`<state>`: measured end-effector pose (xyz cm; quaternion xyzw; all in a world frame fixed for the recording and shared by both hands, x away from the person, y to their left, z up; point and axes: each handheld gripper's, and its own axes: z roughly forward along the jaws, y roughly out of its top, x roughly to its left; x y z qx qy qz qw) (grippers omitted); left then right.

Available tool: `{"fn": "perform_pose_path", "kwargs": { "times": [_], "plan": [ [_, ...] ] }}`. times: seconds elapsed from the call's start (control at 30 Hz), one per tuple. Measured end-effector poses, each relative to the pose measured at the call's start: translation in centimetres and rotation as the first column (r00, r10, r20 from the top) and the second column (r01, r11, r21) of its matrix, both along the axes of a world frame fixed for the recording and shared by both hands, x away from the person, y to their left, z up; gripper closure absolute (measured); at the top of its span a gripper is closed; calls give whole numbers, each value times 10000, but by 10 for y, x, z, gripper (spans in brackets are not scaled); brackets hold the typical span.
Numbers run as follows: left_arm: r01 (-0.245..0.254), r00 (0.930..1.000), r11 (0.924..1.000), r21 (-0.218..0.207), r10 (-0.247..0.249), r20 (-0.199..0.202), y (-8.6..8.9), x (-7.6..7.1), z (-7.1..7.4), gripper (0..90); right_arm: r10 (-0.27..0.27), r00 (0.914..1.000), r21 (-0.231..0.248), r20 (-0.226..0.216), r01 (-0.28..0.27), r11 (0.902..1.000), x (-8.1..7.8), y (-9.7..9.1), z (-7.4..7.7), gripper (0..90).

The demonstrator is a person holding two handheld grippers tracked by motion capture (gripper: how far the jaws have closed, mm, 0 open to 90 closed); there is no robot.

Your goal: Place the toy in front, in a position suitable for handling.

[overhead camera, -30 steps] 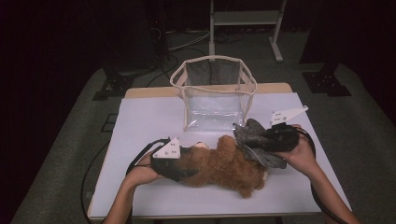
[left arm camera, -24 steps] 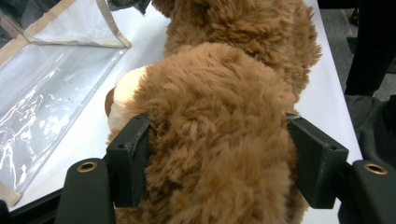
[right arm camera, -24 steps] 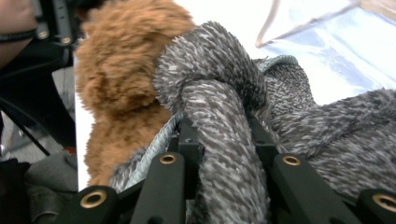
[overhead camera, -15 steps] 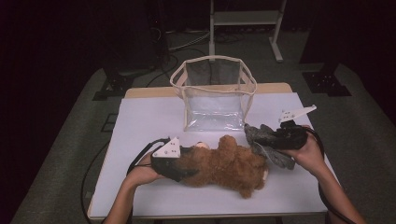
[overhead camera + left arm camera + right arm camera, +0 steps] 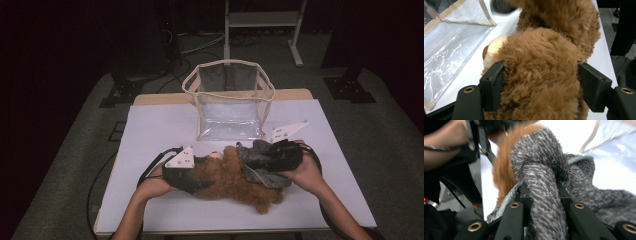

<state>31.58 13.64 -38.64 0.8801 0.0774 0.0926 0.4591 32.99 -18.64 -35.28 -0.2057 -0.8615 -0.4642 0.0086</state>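
Since the earlier frame we carry the right gripper (image 5: 272, 159), jaws clamped on the grey garment (image 5: 544, 195), leftward over the teddy bear (image 5: 230, 177) at lower centre; our left gripper (image 5: 541, 86) pinches its fur, pinning it to the table (image 5: 150, 125) for dressing

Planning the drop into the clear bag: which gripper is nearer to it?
Right. The right gripper, holding grey cloth, sits just below the bag; the left gripper grips the teddy bear farther down-left.

Right gripper (image 5: 543, 202) jaws are pinching a fuzzy grey garment (image 5: 544, 170). Brown plush fur (image 5: 504, 172) sits right behind it.
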Motion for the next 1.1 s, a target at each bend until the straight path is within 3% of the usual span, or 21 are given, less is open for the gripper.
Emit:
{"fn": "perform_pose_path", "kwargs": {
  "times": [0.03, 0.13, 0.23, 0.37, 0.53, 0.63, 0.8, 0.9, 1.0, 1.1],
  "plan": [
    [-7, 10000, 10000, 45, 7, 19, 0, 0, 0, 291, 11, 10000, -209, 53, -10, 9998, -1, 5, -4, 733],
    [-40, 10000, 9999, -148, 38, -80, 1, 1, 0, 293, 34, 9999, -205, 134, -32, 9998, -1, 3, -6, 733],
    [28, 9999, 9995, -314, -32, -128, -1, 1, 2, 298, -276, 9996, -3, -46, 276, 9996, 4, -12, -8, 733],
    [-74, 9999, 9998, -161, 72, -117, -2, 2, 1, 308, -702, 9975, 123, -111, 703, 9975, 2, -31, -7, 733],
    [-205, 9996, 9997, -127, 203, -183, -3, 2, 2, 320, -844, 9962, 293, 204, 838, 9961, -7, -42, 10, 732],
    [-268, 9993, 9995, -159, 263, -251, -4, 3, 2, 320, -729, 9956, 595, 588, 694, 9958, -13, -43, 28, 731],
    [-307, 9994, 9994, -131, 305, -188, -6, 4, 5, 323, -525, 9937, 842, 994, 442, 9955, -21, -36, 47, 730],
    [-264, 9995, 9996, -122, 262, -148, -8, 4, 7, 325, -220, 9935, 728, 1120, 139, 9972, -22, -24, 53, 728],
    [-224, 9997, 9997, -104, 223, -94, -10, 2, 8, 326, 62, 9956, 514, 935, -111, 9986, -17, -7, 48, 723],
    [-149, 9999, 9999, -30, 149, -77, -11, 1, 8, 327, 165, 9975, 162, 682, -176, 9997, -9, 7, 32, 722]
  ]
}}
